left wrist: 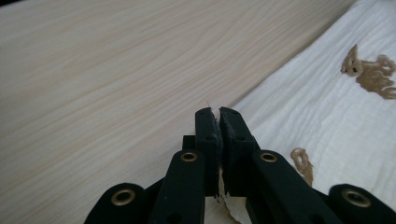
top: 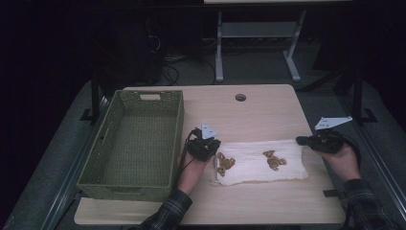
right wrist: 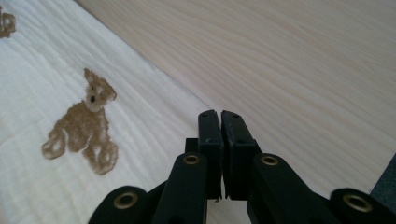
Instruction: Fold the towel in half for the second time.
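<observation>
We pinch the cloth [top: 261,163] with both claws, left claw [left wrist: 219,112] and right claw [right wrist: 219,113], near the surface's [top: 249,115] front edge; the basket [top: 136,143] sits empty, folding unfinished.

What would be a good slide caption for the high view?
Two hand-held grippers, left and right, pinch opposite ends of a bear-print cloth beside a green basket.

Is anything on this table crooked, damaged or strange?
Nothing stands out. The folded cream cloth with brown bear prints lies flat on the light wooden table, slightly slanted to its edge. The woven green rectangular basket stands upright and undamaged.
</observation>
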A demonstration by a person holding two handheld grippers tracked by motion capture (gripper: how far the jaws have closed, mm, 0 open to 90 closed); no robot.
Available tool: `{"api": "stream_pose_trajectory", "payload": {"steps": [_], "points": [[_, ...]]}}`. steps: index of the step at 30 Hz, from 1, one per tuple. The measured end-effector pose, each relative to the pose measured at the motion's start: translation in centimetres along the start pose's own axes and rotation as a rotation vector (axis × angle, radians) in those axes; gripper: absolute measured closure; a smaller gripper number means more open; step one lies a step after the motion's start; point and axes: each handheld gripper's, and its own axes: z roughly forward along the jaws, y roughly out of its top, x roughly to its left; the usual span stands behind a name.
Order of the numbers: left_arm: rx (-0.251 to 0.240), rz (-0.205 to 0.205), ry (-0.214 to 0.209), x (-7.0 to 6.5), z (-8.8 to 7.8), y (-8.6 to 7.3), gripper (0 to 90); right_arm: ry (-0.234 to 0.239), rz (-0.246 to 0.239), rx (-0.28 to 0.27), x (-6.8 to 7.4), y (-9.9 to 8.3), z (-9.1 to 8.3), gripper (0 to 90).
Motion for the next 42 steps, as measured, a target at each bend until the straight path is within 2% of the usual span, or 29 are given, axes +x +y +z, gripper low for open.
{"api": "stream_pose_trajectory", "payload": {"steps": [1, 9, 16, 21, 30, 32, 38, 40, 42], "points": [[-0.01, 0.006, -0.007, -0.1, -0.2, -0.1, 86.2, 0.0, -0.001, -0.002, 0.1, 0.0, -0.2, 87.0], [-0.003, 0.024, -0.025, -1.2, -1.3, -0.7, 86.1, 0.01, -0.013, -0.02, 1.5, -0.8, -1.9, 86.9], [0.015, 0.049, -0.025, -2.1, -2.2, -1.3, 86.1, 0.015, -0.022, -0.014, 2.3, -1.0, -2.3, 86.9], [0.017, 0.062, -0.041, -2.6, -2.8, -1.7, 86.0, 0.027, -0.027, -0.007, 3.0, -1.7, -2.6, 86.8], [0.061, 0.096, -0.076, -3.7, -2.9, -2.6, 85.8, 0.044, -0.019, 0.017, 3.7, -3.1, -3.2, 86.5], [0.067, 0.084, -0.088, -3.9, -2.9, -2.8, 85.9, 0.047, -0.024, 0.023, 3.9, -3.3, -3.2, 86.5], [0.102, 0.088, -0.122, -4.2, -2.9, -3.4, 85.0, 0.057, -0.027, 0.042, 4.5, -3.9, -3.3, 85.9], [0.099, 0.078, -0.135, -4.4, -3.1, -3.4, 81.8, 0.061, -0.032, 0.038, 4.7, -4.1, -3.6, 82.2], [0.082, 0.068, -0.15, -4.5, -3.5, -3.2, 79.5, 0.06, -0.028, 0.012, 4.8, -4.1, -4.1, 78.9]]}}
